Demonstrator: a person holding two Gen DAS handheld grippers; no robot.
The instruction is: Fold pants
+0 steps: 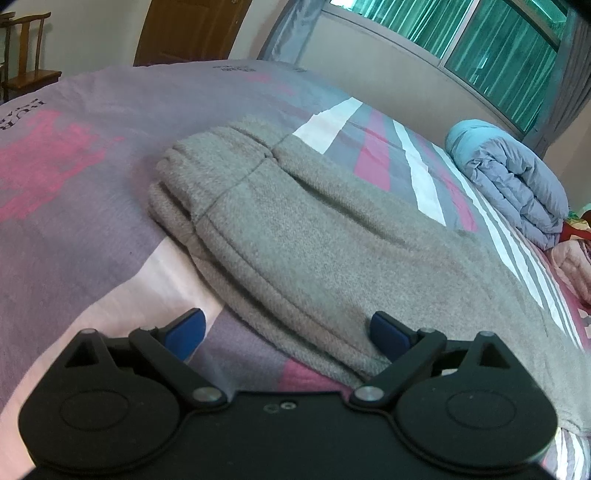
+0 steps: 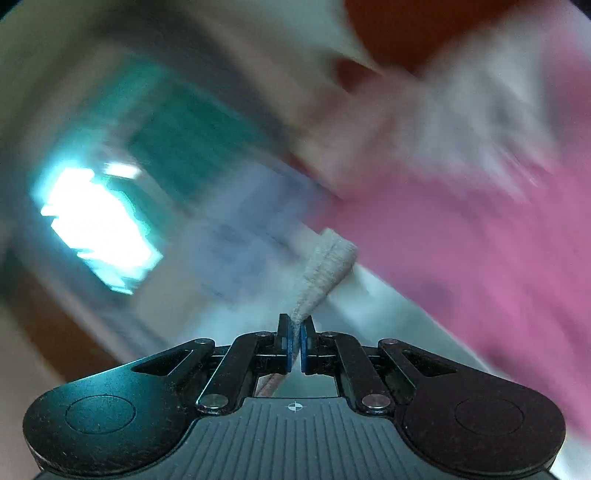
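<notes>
Grey knit pants (image 1: pixel 303 236) lie spread on the bed in the left wrist view, their ribbed waistband at the upper left. My left gripper (image 1: pixel 288 334) hovers just short of the near edge of the pants, open, its blue pads wide apart with nothing pinched between them. In the right wrist view my right gripper (image 2: pixel 294 334) is shut on a bunched corner of the same grey pants (image 2: pixel 325 269), which sticks out past the pads and is lifted off the bed. Everything behind it is motion-blurred.
The bed cover (image 1: pixel 74 206) has purple, pink and white patches. A folded light-blue quilt (image 1: pixel 517 184) lies at the far right by the wall. A green-curtained window (image 1: pixel 498 48), a wooden door (image 1: pixel 192 29) and a wooden chair (image 1: pixel 26 55) stand beyond the bed.
</notes>
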